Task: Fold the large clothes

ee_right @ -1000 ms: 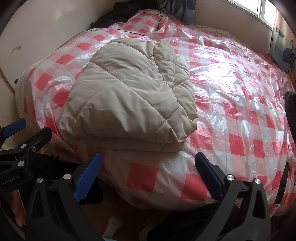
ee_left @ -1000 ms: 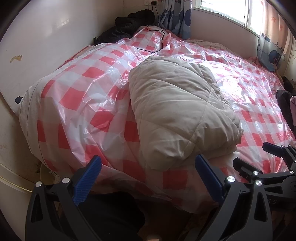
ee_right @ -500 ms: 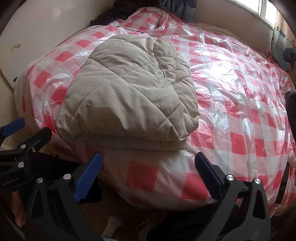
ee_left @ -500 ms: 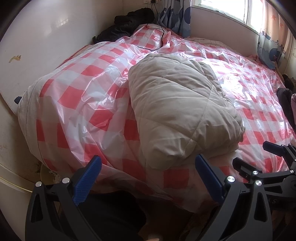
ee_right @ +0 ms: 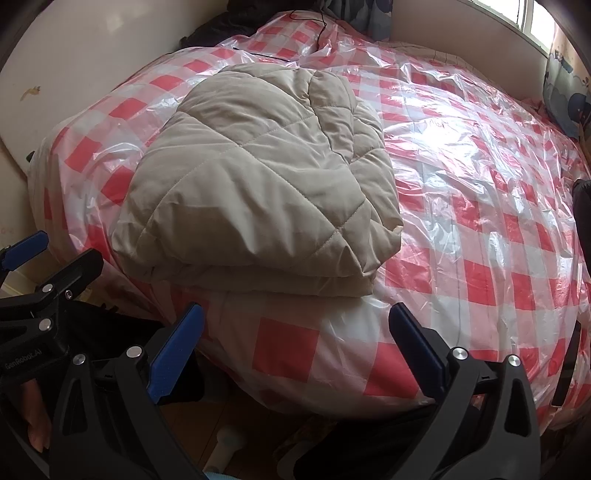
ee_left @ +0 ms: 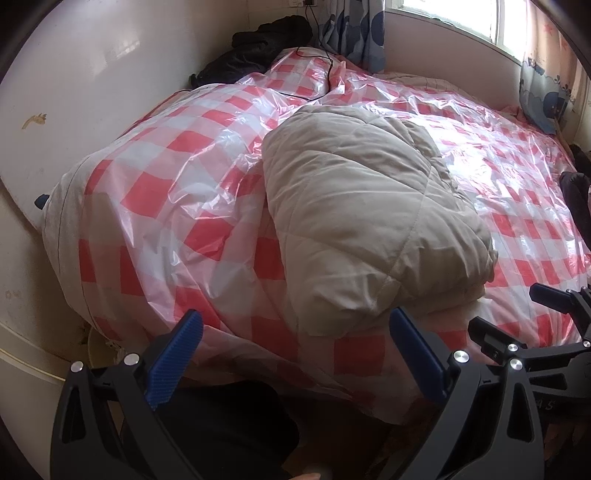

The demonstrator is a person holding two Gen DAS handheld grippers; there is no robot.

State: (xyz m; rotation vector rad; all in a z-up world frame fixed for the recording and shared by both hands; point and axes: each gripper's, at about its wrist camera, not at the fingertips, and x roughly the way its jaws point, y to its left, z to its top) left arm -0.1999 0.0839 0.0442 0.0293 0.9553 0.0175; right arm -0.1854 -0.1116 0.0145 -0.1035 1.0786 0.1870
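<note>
A beige quilted padded garment (ee_left: 369, 221) lies folded into a thick bundle on the bed; it also shows in the right wrist view (ee_right: 258, 184), with stacked layers at its near edge. My left gripper (ee_left: 295, 350) is open and empty, held off the near edge of the bed, just short of the bundle. My right gripper (ee_right: 295, 339) is open and empty, also off the bed's near edge, below the bundle. Each gripper shows at the side of the other's view.
The bed (ee_left: 166, 206) is covered by a red-and-white checked sheet under clear plastic. Dark clothes (ee_left: 255, 48) and a black cable (ee_left: 317, 74) lie at the far corner. A wall runs along the left; a window and curtains (ee_left: 351, 33) stand behind.
Both grippers have drifted slightly closer to the bundle and stay open. The garment has not moved.
</note>
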